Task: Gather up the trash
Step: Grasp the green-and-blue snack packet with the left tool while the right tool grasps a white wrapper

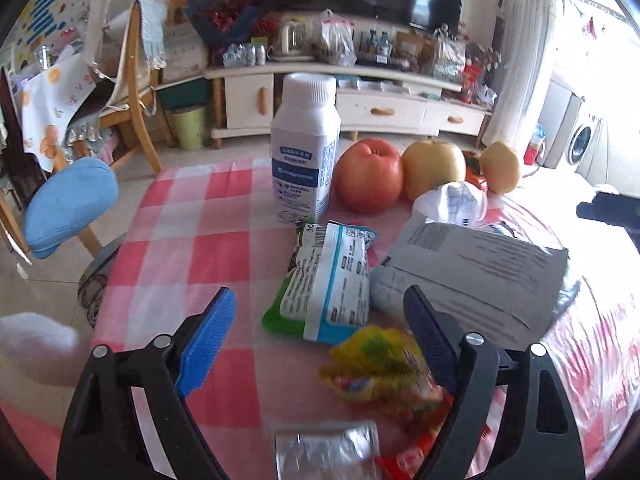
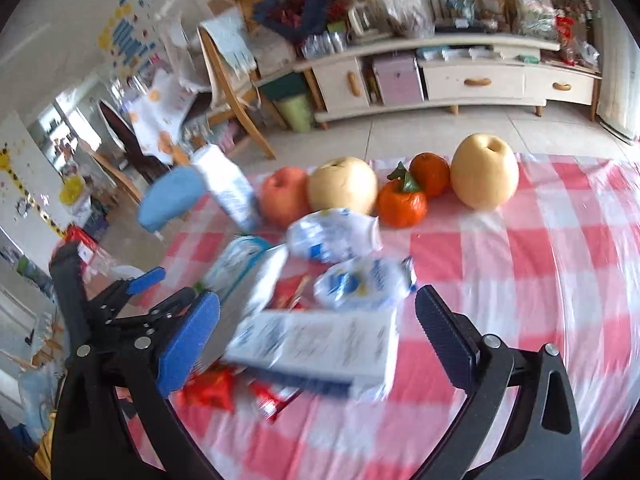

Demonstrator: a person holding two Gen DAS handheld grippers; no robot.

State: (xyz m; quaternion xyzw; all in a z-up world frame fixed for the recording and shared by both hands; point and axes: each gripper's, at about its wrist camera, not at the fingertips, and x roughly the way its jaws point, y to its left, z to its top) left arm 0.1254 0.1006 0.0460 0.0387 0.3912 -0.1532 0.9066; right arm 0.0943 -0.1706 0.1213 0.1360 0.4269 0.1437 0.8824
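Left wrist view showed a yellow snack wrapper (image 1: 376, 364) between the spread fingers of the left gripper (image 1: 320, 336), on the checked tablecloth (image 1: 192, 248) near its front edge. More wrappers and a grey pouch (image 1: 480, 276) lay behind. The right gripper (image 2: 316, 344) hung open, empty, over a white box (image 2: 320, 344). Closing squarely on the wrapper alone would probably work best.

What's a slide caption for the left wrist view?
Open left claw above a yellow snack wrapper and green-white packet on the checked tablecloth, white bottle and fruit behind.
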